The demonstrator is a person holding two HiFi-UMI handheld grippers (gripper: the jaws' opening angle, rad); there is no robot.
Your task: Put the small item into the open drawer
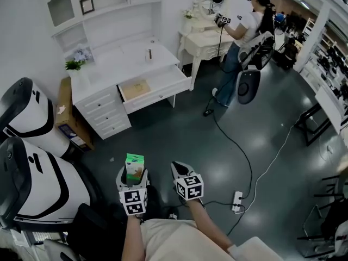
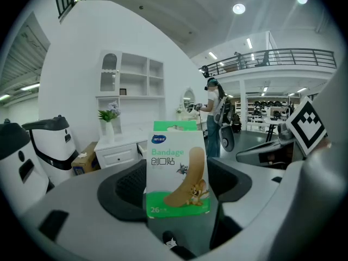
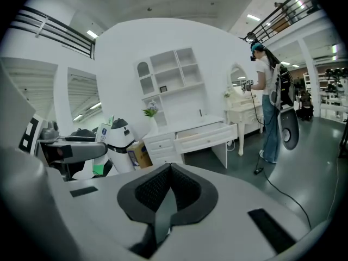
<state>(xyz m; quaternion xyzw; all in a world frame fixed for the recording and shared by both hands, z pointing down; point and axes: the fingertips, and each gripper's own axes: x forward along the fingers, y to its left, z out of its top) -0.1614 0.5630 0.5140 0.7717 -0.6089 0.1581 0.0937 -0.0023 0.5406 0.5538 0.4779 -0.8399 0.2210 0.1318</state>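
Green-and-white card, a bandage box (image 2: 176,170), stood upright in the left tongs (image 1: 134,174), which pinched it from both sides. It was well apart from the open drawer (image 1: 161,92) of the white bench (image 1: 122,58), with a stretch of dark floor between them. The right tongs (image 1: 180,172) were clenched on nothing, pads pressed together.

The main risk looked to be the carry. The box seemed light and thin-walled, and the pads appeared to hold only its lower part, so a jolt could have tipped it forward or let it slide out onto the floor. Squeezing harder to prevent that might have dented the card.

A white cable (image 1: 239,151) crossed the floor to the right, and bulky white machines (image 1: 27,118) stood close on the left, so a stumble or a brushed elbow was possible on the way.

At the bench, letting go before the box was over the drawer's wooden bottom would have left it on the front panel's edge or on the floor. A knock from the tongs might also have pushed the drawer shut.
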